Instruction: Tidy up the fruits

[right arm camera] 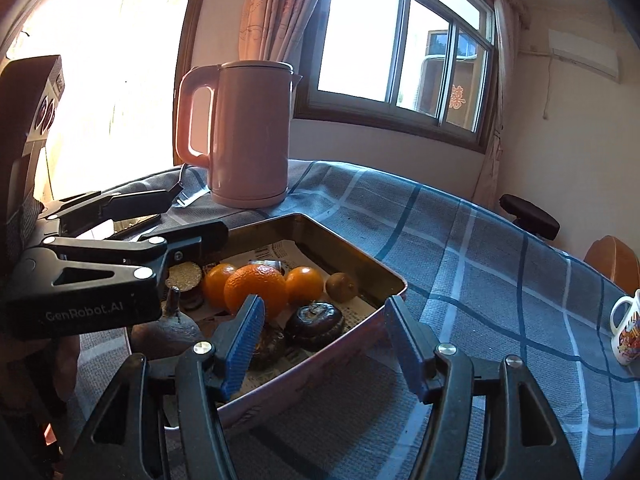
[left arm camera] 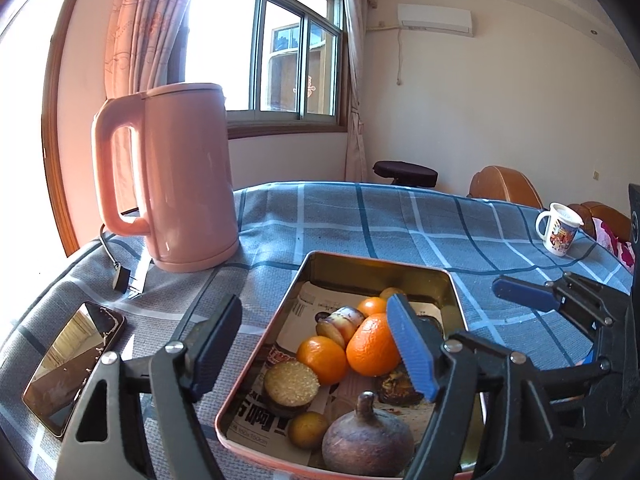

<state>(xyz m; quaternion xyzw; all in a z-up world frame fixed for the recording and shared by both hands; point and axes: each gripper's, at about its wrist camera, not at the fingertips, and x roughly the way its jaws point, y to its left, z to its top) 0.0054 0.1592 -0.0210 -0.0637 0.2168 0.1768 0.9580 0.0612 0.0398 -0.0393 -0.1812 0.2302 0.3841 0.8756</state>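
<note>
Fruits are being sorted in the tin tray [left arm camera: 448,280] on the counter [left arm camera: 400,220], both empty claws, left claw [left arm camera: 312,344] and right claw [right arm camera: 320,344], spread; the orange [left arm camera: 372,346], at the left claw's three o'clock, is judged next for gripping.

Left wrist view: looked along its fingers, tilted downward, close over the tray's [left arm camera: 320,258] near end, toward the window. Right wrist view: looked from the tray's [right arm camera: 394,280] right corner, angled left. Shared: tray, kettle [left arm camera: 184,184] [right arm camera: 248,136] behind it, mug [left arm camera: 560,229] [right arm camera: 628,330] to its right.
</note>
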